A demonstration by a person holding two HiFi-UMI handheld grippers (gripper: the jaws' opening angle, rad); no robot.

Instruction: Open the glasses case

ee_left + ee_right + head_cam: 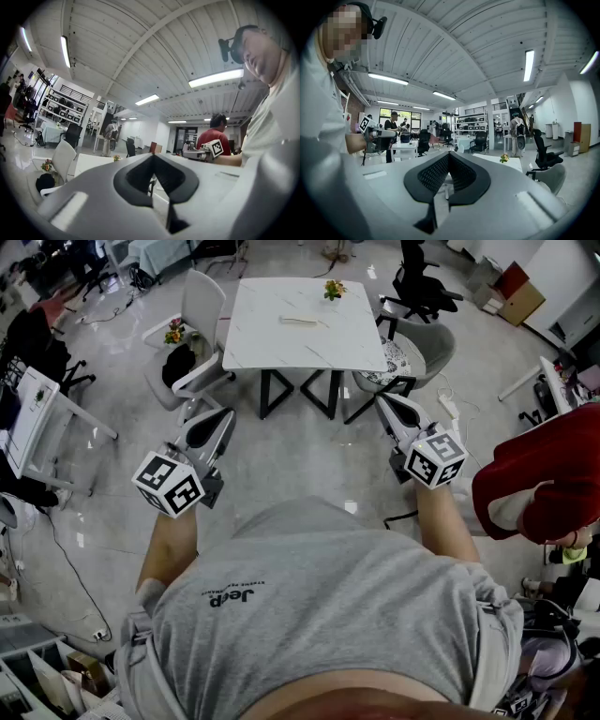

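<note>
We see bright, even light throughout, ceiling strip lights (pixel 215 77) blown white overhead, pale glare spots on the glossy floor (pixel 309 456), shadows faint and soft, our gripper views heavily fisheyed with black vignetted corners, nearest foreground blurred, distance fairly sharp

A glossy grey floor (pixel 300 442) reflects the light. On it stands a white square table (pixel 281 348) with black legs, with a white chair (pixel 202 310) at its left and a grey chair (pixel 433 345) at its right. Long tube lamps (pixel 215 78) hang under a white ribbed ceiling (pixel 140 42). The far windows (pixel 396 114) are bright.
</note>
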